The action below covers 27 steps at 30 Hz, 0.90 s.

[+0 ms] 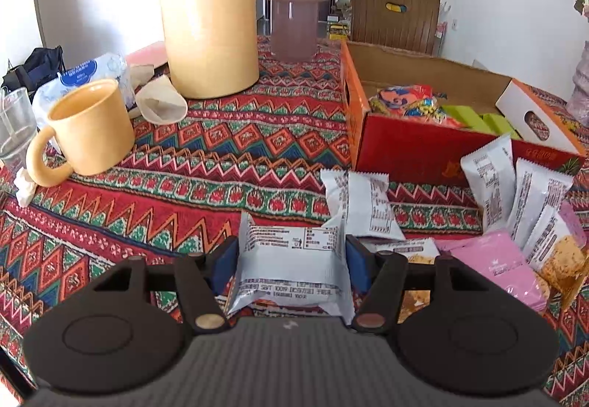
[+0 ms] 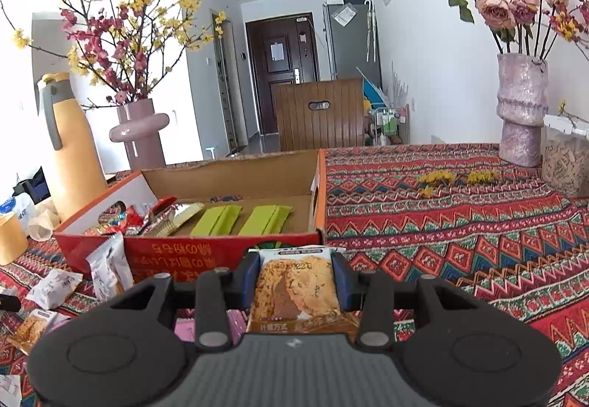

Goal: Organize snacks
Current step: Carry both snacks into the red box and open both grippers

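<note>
White plastic crinkles between my left fingers (image 1: 291,256), clamped on a snack packet (image 1: 289,269) low over the patterned tabletop (image 1: 221,156). My right fingers (image 2: 297,282) pinch a cookie packet (image 2: 296,291) just short of the cardboard box (image 2: 221,254), where green packets (image 2: 241,220) lie.

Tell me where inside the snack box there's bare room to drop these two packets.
In the cardboard box, the bare floor behind and right of the green packets, toward the right wall, is free. The left end is crowded with red wrappers. Both grippers, left gripper and right gripper, hold a packet.
</note>
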### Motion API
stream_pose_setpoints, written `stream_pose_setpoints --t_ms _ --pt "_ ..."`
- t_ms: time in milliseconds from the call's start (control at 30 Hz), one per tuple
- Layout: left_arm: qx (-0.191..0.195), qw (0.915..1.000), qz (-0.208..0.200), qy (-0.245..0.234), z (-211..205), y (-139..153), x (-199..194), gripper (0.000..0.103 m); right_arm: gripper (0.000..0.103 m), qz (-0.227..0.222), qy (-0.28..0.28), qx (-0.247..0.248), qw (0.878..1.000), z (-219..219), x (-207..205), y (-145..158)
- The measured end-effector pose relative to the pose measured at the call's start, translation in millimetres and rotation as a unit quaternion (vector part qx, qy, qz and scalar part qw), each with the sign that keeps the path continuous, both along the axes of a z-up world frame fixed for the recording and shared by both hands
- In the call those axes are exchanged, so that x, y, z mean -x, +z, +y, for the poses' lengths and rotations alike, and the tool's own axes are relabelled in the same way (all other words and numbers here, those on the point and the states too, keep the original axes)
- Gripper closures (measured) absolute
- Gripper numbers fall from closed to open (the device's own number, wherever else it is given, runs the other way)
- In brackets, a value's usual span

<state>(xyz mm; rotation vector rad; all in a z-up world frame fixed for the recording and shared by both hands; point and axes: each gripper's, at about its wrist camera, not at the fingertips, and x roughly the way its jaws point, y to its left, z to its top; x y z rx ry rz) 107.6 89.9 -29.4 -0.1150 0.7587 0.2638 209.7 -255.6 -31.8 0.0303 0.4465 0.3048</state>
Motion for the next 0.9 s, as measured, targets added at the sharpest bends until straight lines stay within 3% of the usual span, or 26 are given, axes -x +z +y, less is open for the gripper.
stream_pose_setpoints --t_ms 367,667,900 --pt "-0.011 0.9987 -0.044 -0.021 -12.2 26.2 -13.0 0.042 0.062 -0.029 0.007 0.007 1.000 7.1 2.8 25.0" --pt "-0.039 0.9941 -0.087 -0.053 -32.0 58.4 -50.4 0.042 0.062 -0.046 0.016 -0.001 0.999 23.7 -12.2 47.9" --pt "-0.037 0.9905 -0.108 -0.077 -54.5 75.9 -82.6 0.041 0.062 -0.053 0.020 -0.001 0.998 42.4 -35.0 61.4"
